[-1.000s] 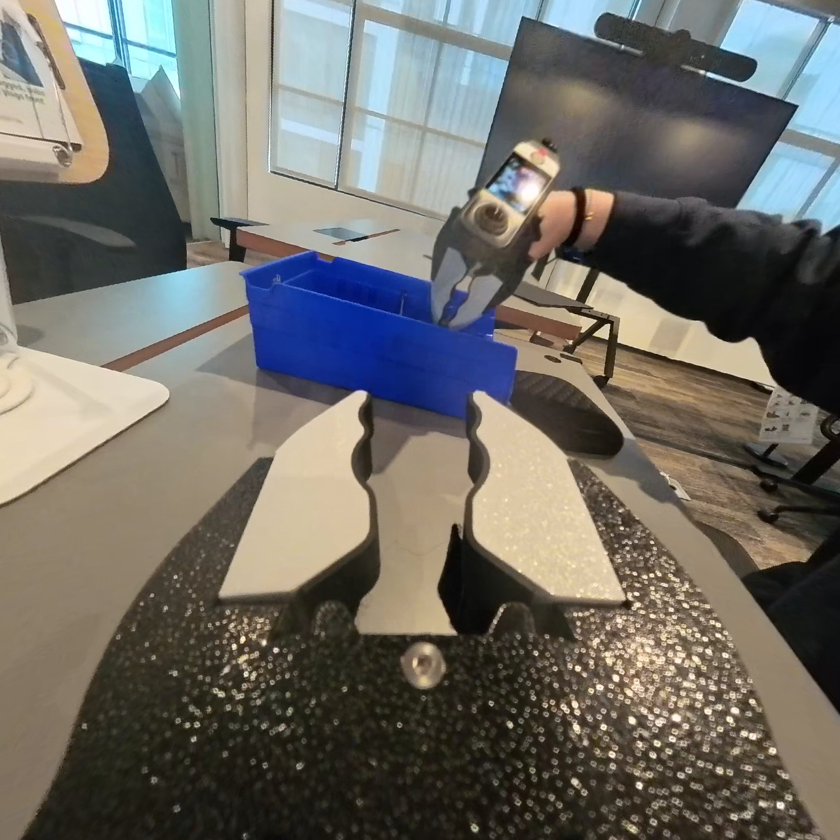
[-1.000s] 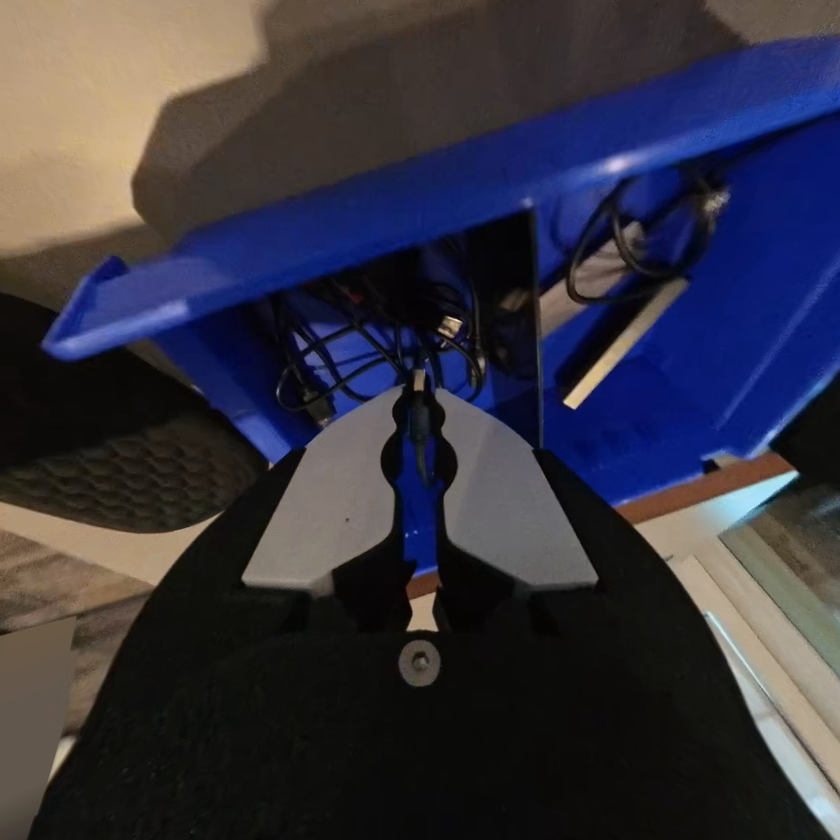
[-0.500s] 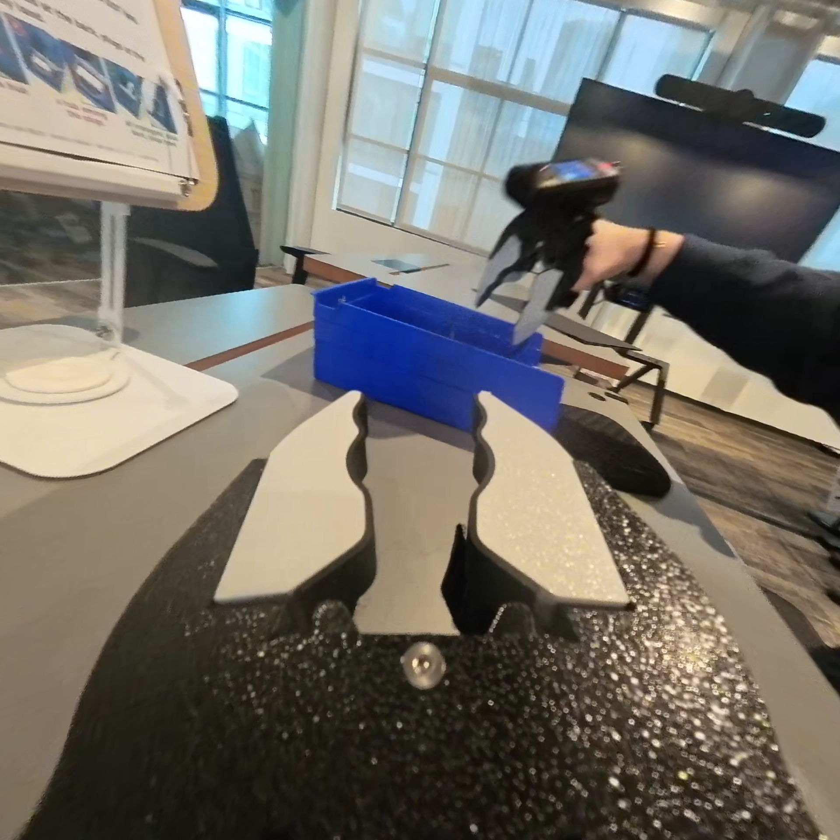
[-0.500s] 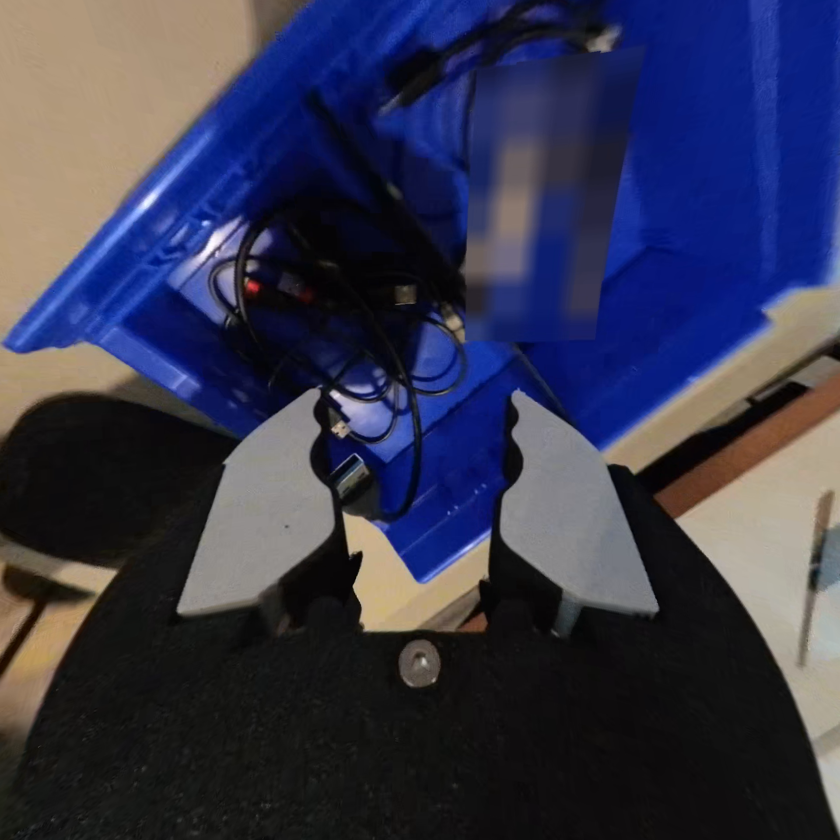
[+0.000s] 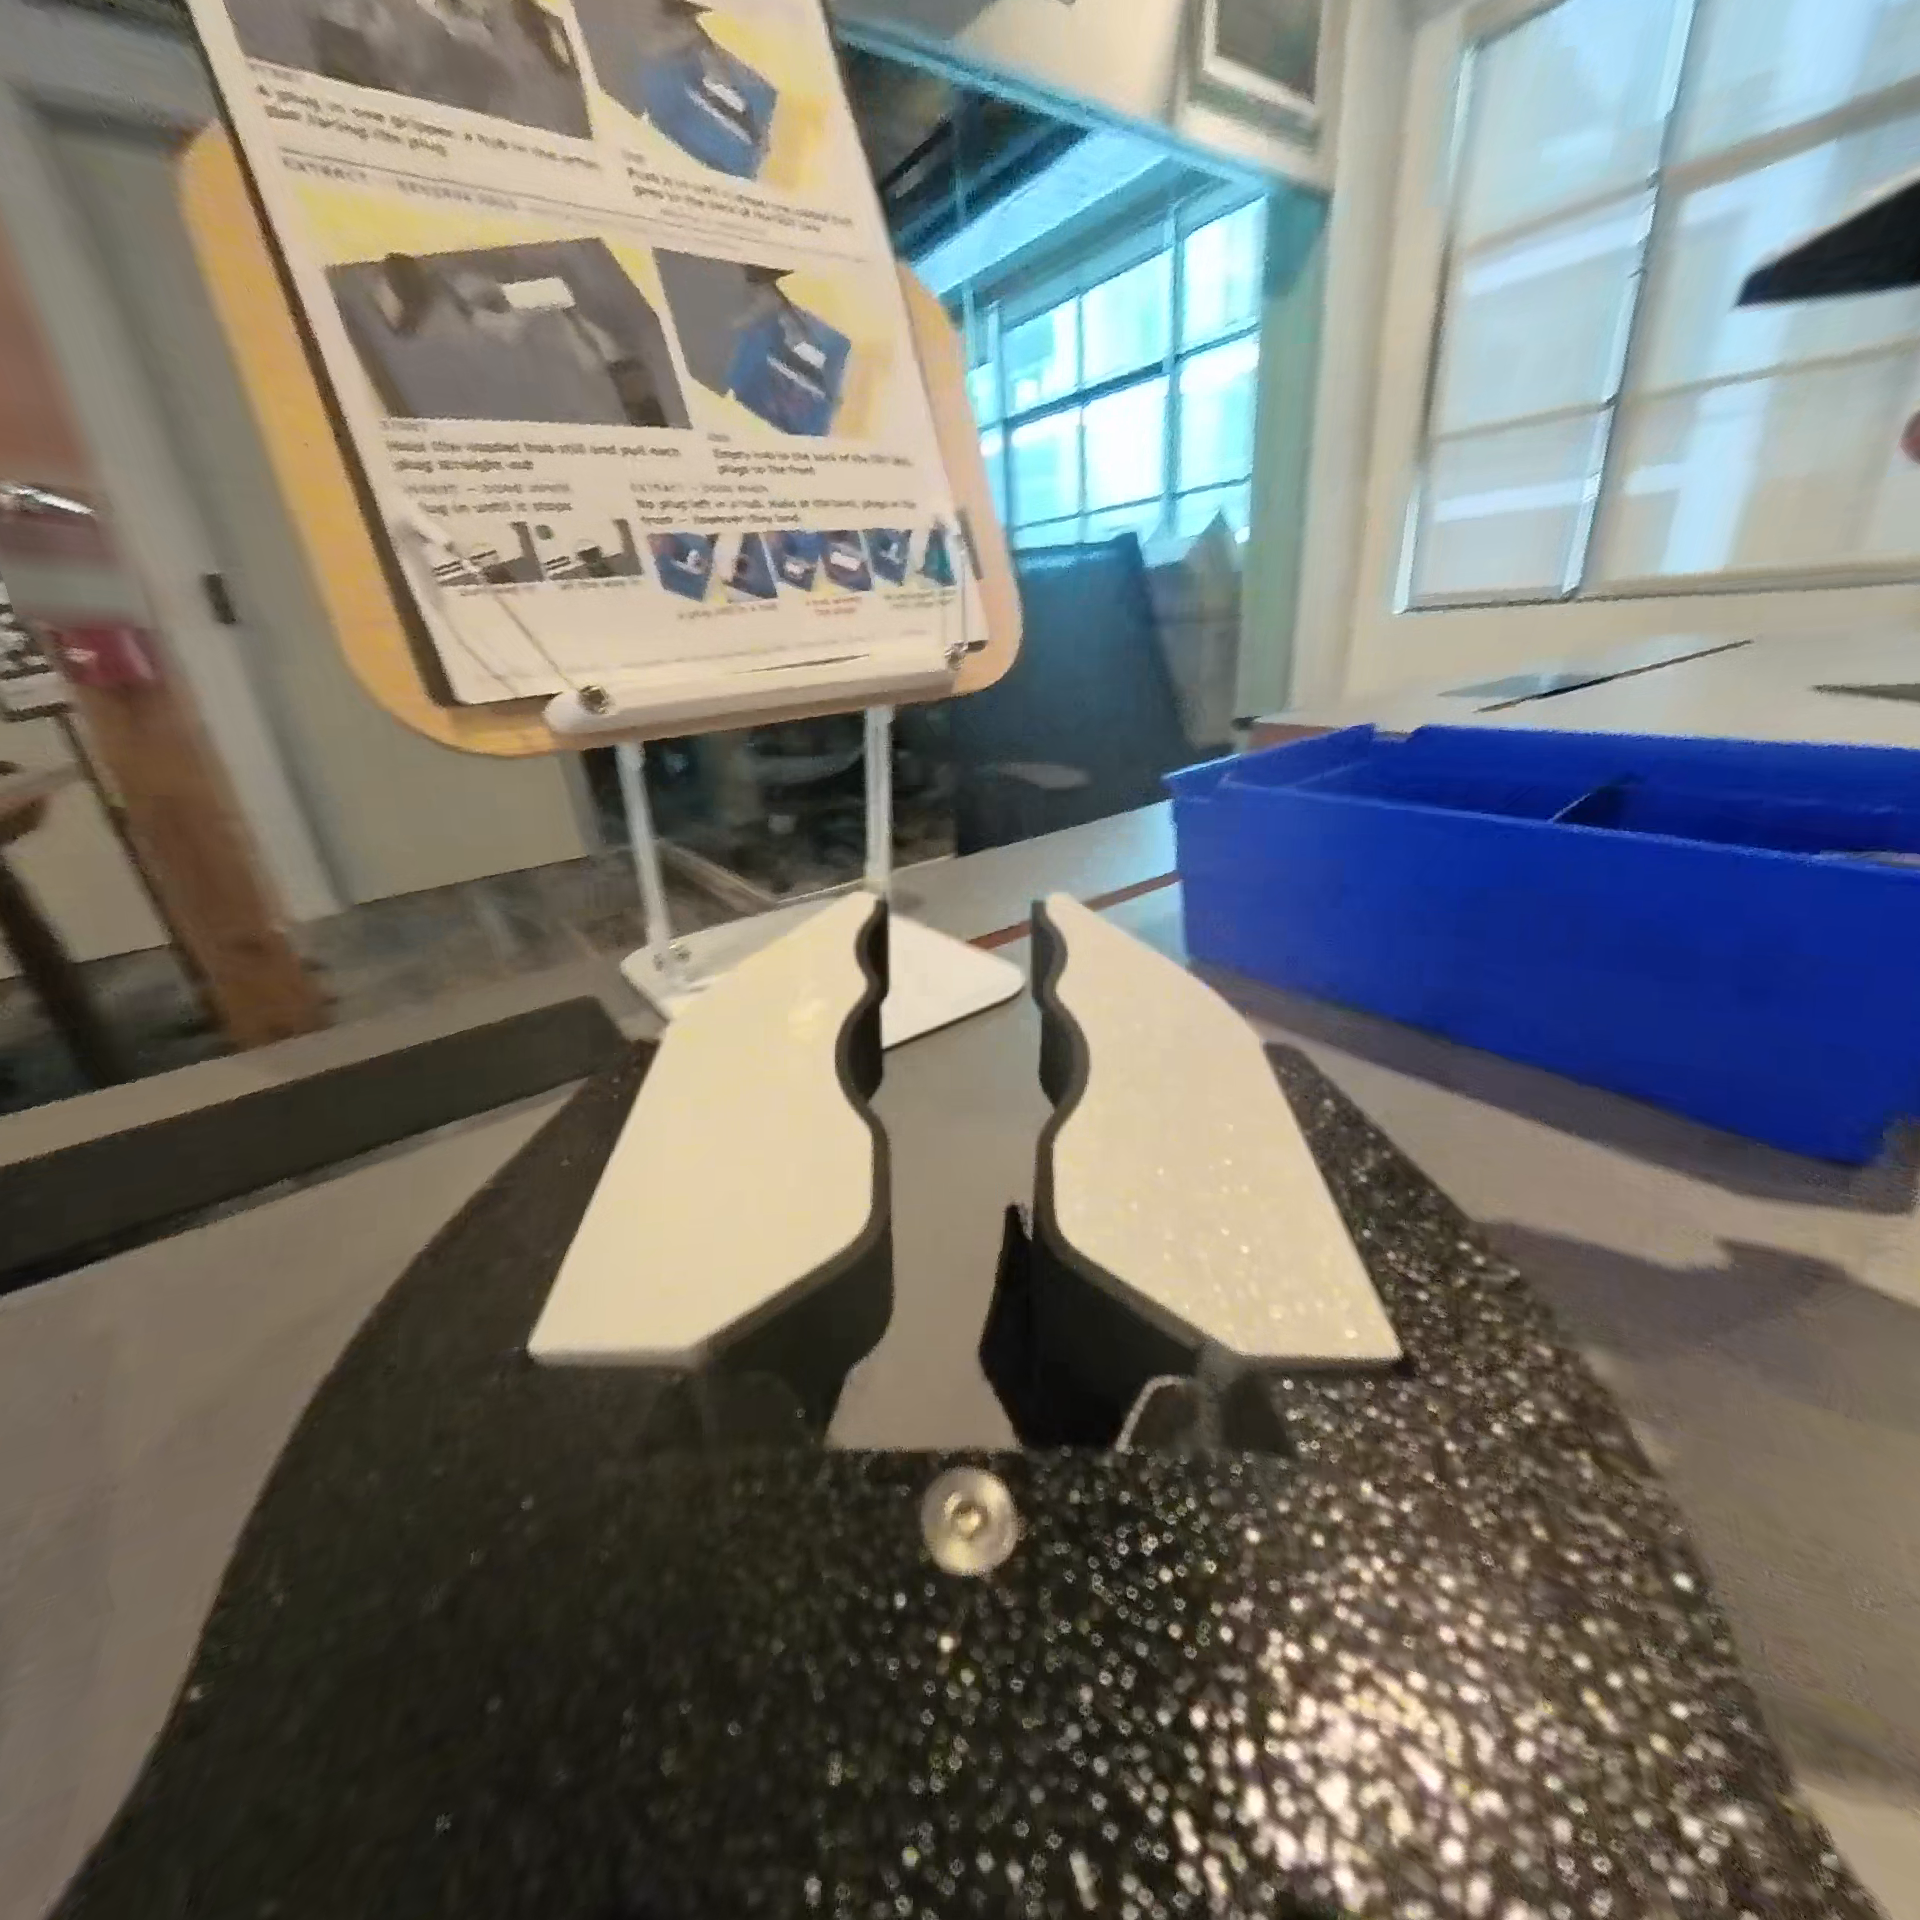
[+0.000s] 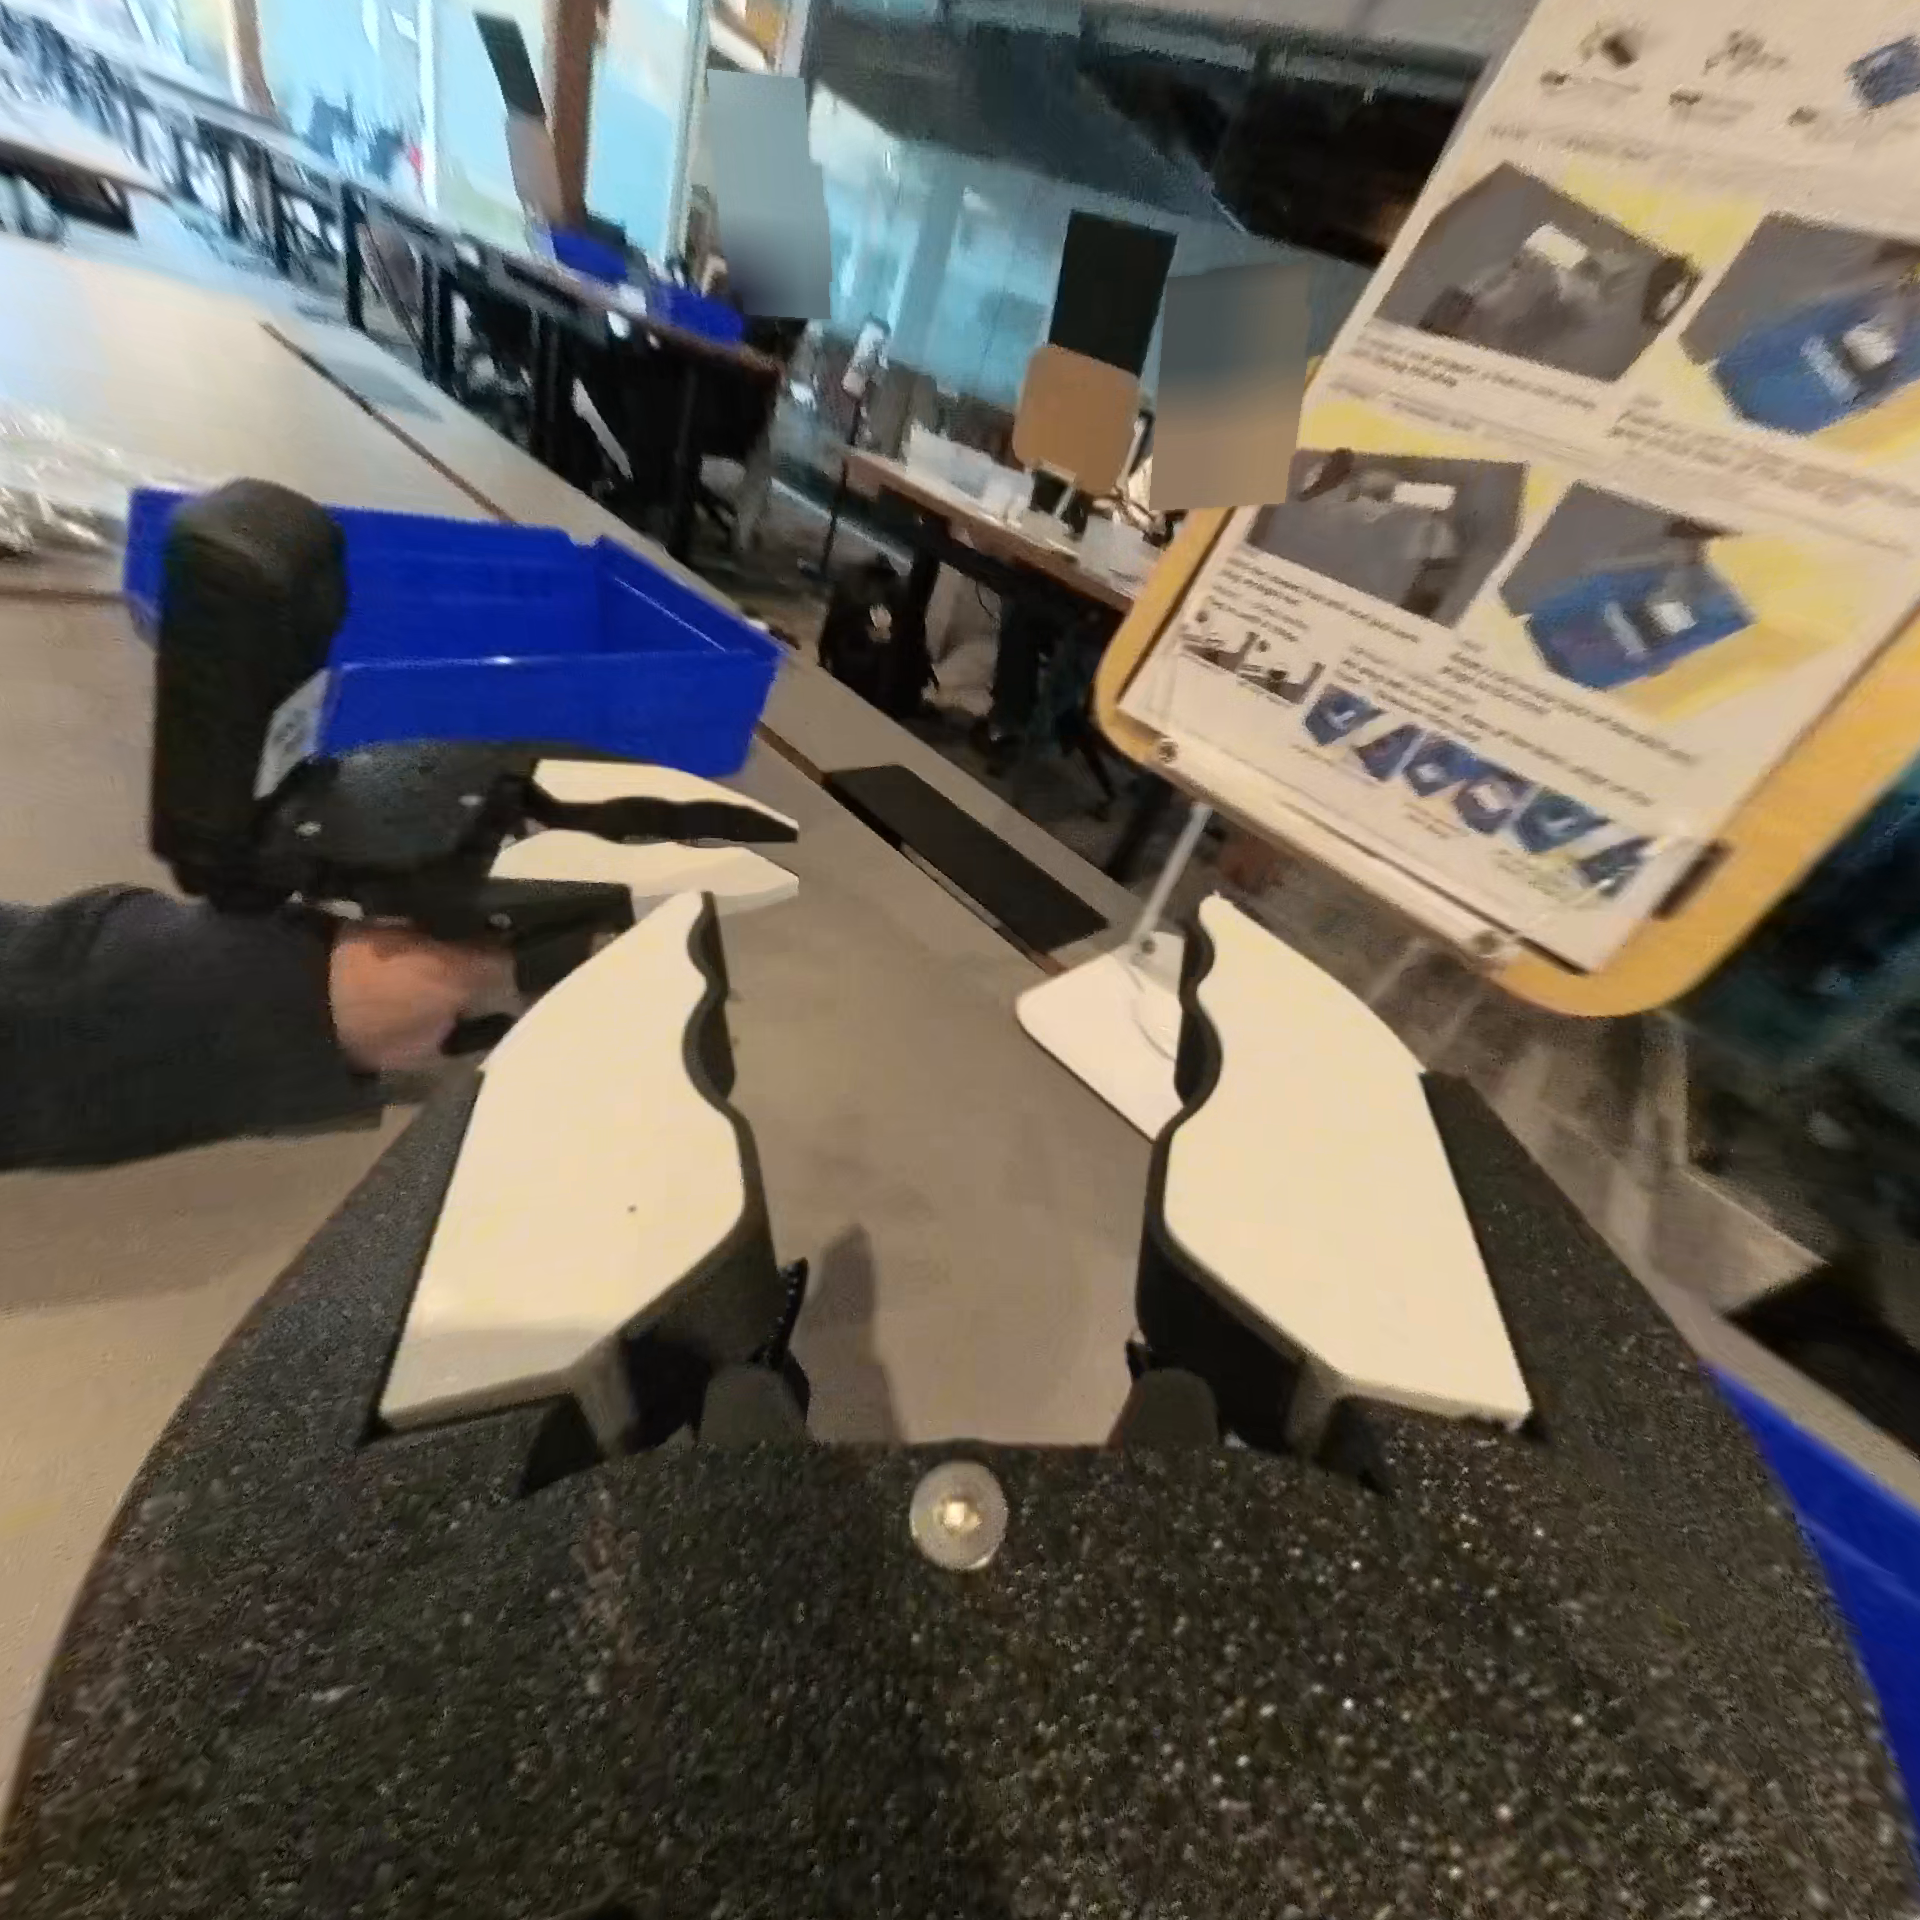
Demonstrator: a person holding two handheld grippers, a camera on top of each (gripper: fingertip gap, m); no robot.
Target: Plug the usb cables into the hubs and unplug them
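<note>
My left gripper (image 5: 956, 925) is open and empty, low over the grey table (image 5: 208, 1455). It also shows in the right wrist view (image 6: 717, 842), held in a hand at the left. The blue bin (image 5: 1558, 914) stands to its right; I see its rim and dividers, and its contents are hidden. My right gripper (image 6: 951, 914) is wide open and empty above the table. A blue edge of the bin (image 6: 1860, 1558) shows at the lower right of that view. No cable or hub is in view.
An instruction board on a stand (image 5: 623, 364) with a white base (image 5: 935, 987) stands ahead of both grippers; it also shows in the right wrist view (image 6: 1558, 520). A second blue bin (image 6: 520, 665) sits behind the left gripper. A black strip (image 6: 966, 862) lies in the table.
My right gripper opened, let go of the USB plug over the bin and swung away toward the board. My left gripper turned left, so the bin moved to its right.
</note>
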